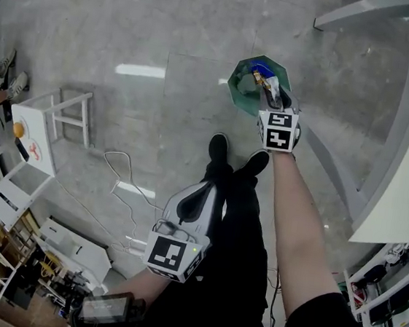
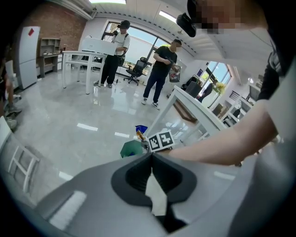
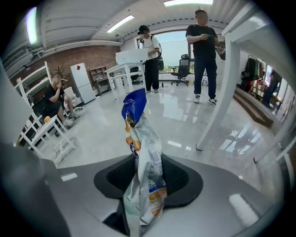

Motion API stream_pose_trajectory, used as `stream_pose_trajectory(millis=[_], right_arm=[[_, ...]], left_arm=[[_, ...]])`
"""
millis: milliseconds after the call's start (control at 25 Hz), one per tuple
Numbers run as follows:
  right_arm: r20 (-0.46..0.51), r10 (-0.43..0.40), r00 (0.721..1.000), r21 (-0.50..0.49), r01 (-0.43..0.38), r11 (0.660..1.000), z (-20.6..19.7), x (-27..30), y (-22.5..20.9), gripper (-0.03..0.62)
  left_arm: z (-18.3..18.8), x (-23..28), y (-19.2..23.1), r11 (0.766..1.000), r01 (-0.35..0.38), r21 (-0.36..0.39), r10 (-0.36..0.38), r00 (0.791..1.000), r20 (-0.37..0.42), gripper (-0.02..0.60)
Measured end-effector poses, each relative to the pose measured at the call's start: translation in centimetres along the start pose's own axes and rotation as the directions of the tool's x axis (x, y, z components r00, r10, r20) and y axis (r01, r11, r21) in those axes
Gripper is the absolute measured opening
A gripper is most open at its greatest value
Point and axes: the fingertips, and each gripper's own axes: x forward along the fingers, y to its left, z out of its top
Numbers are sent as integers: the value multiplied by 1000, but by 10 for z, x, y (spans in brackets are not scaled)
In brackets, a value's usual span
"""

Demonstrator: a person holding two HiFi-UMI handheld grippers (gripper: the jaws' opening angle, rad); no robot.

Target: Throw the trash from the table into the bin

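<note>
A green bin (image 1: 236, 89) stands on the floor just past the person's shoes; it also shows in the left gripper view (image 2: 131, 148). My right gripper (image 1: 271, 93) hangs over its mouth, pointing down. A crumpled silver and blue snack bag (image 3: 145, 171) stands upright between its jaws (image 3: 145, 159), which are parted around it. The bag's blue top (image 1: 263, 74) sticks out above the bin. Lower left, over the person's legs, my left gripper (image 1: 206, 190) is shut on a white paper scrap (image 2: 155, 196), its jaws (image 2: 151, 159) pressed together.
A white table (image 1: 405, 145) curves along the right, its leg near the bin. A small white chair (image 1: 47, 126) and shelves stand at the left, with cables (image 1: 125, 179) on the floor. Two people (image 2: 162, 69) stand far off by white desks.
</note>
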Motion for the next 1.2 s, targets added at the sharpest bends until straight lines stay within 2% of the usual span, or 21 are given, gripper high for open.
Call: stream_pose_trajectory(millis=[160, 200, 320, 560, 720, 920, 1040, 1200], right_arm=[[10, 13, 1000, -18, -12, 1000, -1, 8, 0, 275], [10, 16, 1000, -21, -16, 1000, -1, 9, 1, 281], [12, 24, 1000, -28, -23, 999, -2, 9, 6, 356], [50, 16, 999, -14, -15, 1000, 12, -18, 8, 353], [140, 5, 990, 36, -10, 999, 58, -81, 17, 261], [297, 21, 955, 84, -48, 995, 125, -205, 38, 169], [410, 14, 912, 86, -54, 995, 175, -287, 41, 103], [544, -26, 839, 68, -13, 998, 234, -391, 28, 58]], left_arm=[[-5, 5, 2, 1000, 0, -3, 0, 1000, -4, 9], [-7, 5, 2, 1000, -1, -5, 1, 1000, -7, 9], [-11, 4, 5, 1000, -1, 4, 1, 1000, -5, 9], [-8, -3, 2, 1000, 4, 28, -5, 1000, 23, 9], [19, -22, -11, 999, 16, 52, -20, 997, 77, 9], [69, -63, -42, 994, 26, 110, -45, 984, 174, 9], [108, -86, -59, 988, 24, 150, -61, 967, 249, 9], [163, -111, -91, 974, 24, 227, -109, 923, 370, 9]])
